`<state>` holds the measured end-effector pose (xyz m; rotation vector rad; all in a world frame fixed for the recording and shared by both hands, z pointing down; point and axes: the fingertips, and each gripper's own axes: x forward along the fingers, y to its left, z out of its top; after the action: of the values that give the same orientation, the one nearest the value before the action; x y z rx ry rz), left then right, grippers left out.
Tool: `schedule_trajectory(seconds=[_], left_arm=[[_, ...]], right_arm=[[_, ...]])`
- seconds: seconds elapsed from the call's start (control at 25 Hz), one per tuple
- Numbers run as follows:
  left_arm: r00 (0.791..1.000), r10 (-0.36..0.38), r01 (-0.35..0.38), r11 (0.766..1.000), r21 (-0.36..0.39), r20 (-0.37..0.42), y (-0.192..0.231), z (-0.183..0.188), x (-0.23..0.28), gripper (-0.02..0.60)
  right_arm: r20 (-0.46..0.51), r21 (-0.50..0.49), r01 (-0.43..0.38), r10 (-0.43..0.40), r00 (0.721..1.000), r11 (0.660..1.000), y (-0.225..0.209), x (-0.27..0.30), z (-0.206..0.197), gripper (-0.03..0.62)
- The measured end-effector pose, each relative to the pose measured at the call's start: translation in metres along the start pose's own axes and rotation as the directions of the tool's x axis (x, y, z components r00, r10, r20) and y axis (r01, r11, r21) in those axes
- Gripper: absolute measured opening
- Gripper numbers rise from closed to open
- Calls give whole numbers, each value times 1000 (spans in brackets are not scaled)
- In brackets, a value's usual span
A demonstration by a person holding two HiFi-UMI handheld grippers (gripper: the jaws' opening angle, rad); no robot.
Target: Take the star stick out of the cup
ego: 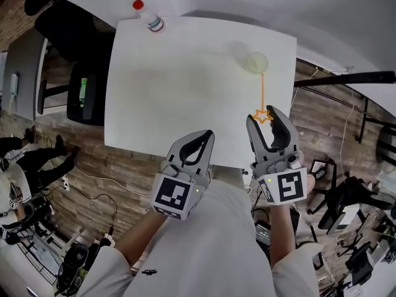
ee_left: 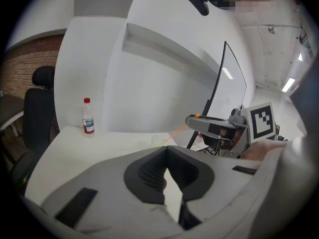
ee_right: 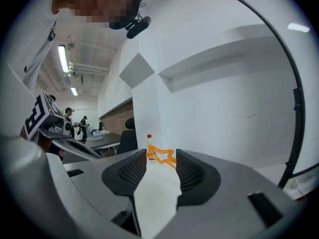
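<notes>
A clear cup [ego: 257, 62] stands on the white table [ego: 173, 85] near its far right corner. From it a thin orange stick [ego: 262, 88] leans toward me and ends in an orange star [ego: 262, 116] [ee_right: 160, 156]. My right gripper [ego: 267, 114] [ee_right: 161, 156] has the star between its jaw tips, and both tips touch it. The stick's far end still reaches the cup. My left gripper [ego: 206, 135] [ee_left: 166, 148] hangs over the table's near edge with its tips together and nothing in them. In the left gripper view the cup [ee_left: 158, 140] shows faintly.
A water bottle with a red cap [ego: 151, 20] [ee_left: 88, 117] stands at the table's far left corner. A black office chair [ego: 86, 98] sits left of the table. A black stand [ego: 346, 78] and cables lie to the right, on the wooden floor.
</notes>
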<state>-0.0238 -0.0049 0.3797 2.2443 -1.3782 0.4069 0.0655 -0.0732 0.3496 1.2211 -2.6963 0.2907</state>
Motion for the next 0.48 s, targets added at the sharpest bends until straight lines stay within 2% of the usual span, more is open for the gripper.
schedule_trajectory(seconds=[0.16,0.48], left_arm=[[1000,-1,1,1000,-8,31,-1,10,-11,3],[995,10,-9,1000,-10,97,-6,26,-29,3]], right_arm=[[15,24,4,-4,1000,1000,12,-13,13,189],[29,6,8,-8,1000,1000,30,-48,31,189]])
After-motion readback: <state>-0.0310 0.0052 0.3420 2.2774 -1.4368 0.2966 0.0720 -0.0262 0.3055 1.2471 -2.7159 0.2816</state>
